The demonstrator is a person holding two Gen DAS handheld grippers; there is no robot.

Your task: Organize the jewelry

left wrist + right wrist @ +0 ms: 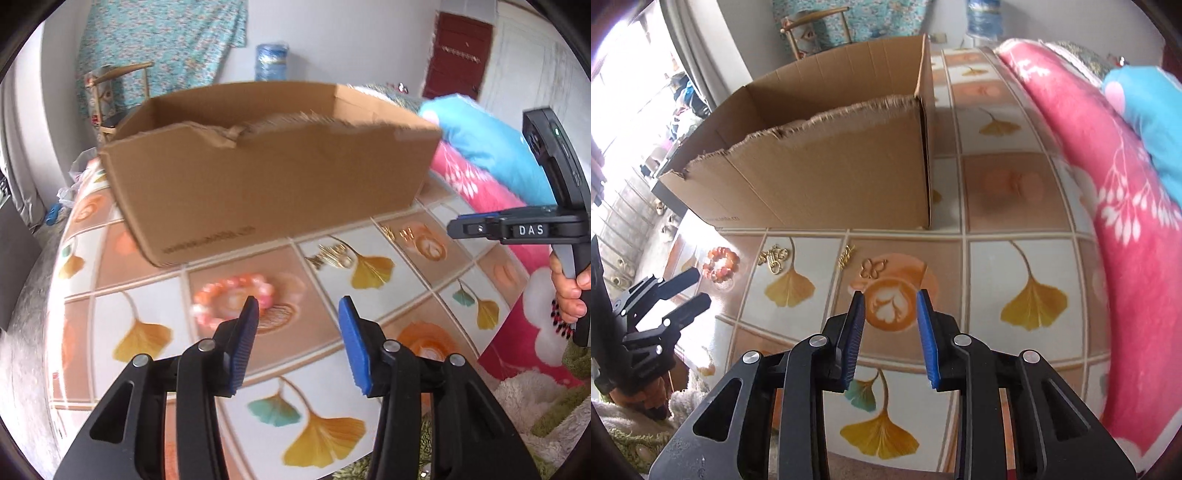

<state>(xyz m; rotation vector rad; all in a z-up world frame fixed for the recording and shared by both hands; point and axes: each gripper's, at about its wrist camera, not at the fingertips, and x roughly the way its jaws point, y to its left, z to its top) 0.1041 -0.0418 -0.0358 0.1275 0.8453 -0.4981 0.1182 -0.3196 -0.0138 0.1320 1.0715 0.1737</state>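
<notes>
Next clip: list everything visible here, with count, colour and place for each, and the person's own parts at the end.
cardboard box: one, brown, open top with torn front edge, standing on the table behind the jewelry
bead bracelet: one, orange-pink, on the table ahead of the left gripper
gold charms: a small cluster, gold, right of the bracelet
gold leaf piece: one, gold, right of the charms
butterfly charm: one, gold, ahead of the right gripper
tablecloth: one, tiled pattern with ginkgo leaves
blanket: one, pink with white flowers, right of the table
left gripper: one, black with blue pads, open
right gripper: one, black with blue pads, open
</notes>
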